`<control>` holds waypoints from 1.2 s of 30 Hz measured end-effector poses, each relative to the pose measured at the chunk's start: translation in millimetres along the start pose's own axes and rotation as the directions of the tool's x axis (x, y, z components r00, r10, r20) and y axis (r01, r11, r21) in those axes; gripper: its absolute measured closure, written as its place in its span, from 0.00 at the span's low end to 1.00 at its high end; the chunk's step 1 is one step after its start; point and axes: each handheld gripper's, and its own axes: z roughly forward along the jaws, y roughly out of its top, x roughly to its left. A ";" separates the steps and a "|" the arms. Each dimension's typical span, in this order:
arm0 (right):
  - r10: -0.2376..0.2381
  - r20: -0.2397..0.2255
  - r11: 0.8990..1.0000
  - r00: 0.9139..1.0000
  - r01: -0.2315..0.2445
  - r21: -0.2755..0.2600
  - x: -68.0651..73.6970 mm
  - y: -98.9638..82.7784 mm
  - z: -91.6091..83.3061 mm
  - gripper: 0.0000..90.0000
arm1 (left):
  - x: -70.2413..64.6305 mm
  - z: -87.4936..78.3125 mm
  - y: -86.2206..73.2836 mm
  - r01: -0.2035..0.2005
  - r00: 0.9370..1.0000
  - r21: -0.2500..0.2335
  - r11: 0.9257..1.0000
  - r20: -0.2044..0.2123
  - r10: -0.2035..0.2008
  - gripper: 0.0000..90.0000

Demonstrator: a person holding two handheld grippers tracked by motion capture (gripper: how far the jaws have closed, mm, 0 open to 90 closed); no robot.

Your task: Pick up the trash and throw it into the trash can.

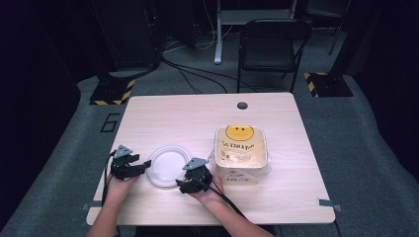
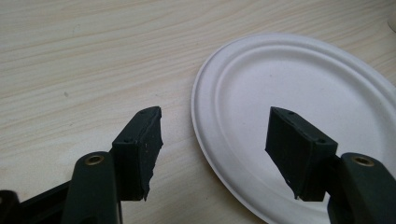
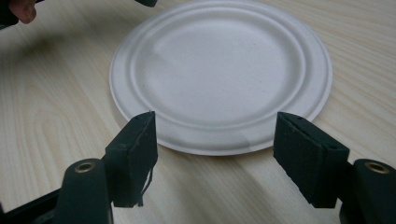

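High view gives me the pale wooden counter [image 1: 163, 116] first, with a clear lidded tub bearing a yellow smiley label [image 1: 240, 152] on its right half and a white paper plate [image 1: 168, 166] lying flat just to the tub's left, near my edge. My left tool [image 1: 142, 167] sits at the plate's left rim and my right tool [image 1: 182, 185] at its near right rim. Both have their jaws spread with nothing pinched: the left straddles the plate's edge above it, the right stops just short of the rim.
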 end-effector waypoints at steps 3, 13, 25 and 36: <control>0.002 0.016 1.000 1.000 -0.002 0.002 1.1 1.9 3.8 0.31 | -0.6 0.3 0.3 0.001 1.000 -0.003 1.000 0.002 -0.001 0.39; 0.001 0.049 1.000 0.999 -0.001 0.013 -1.9 6.3 13.6 0.31 | -3.8 2.5 2.2 -0.006 1.000 -0.001 1.000 0.012 0.006 0.39; 0.007 0.054 1.000 0.999 -0.009 0.026 -3.9 5.1 18.8 0.31 | -8.6 7.4 3.8 -0.021 1.000 0.005 1.000 0.021 0.021 0.38; -0.010 0.055 0.999 0.998 0.008 0.039 -3.6 3.6 21.0 0.31 | -8.7 7.9 4.4 -0.020 0.999 0.014 1.000 0.025 0.020 0.37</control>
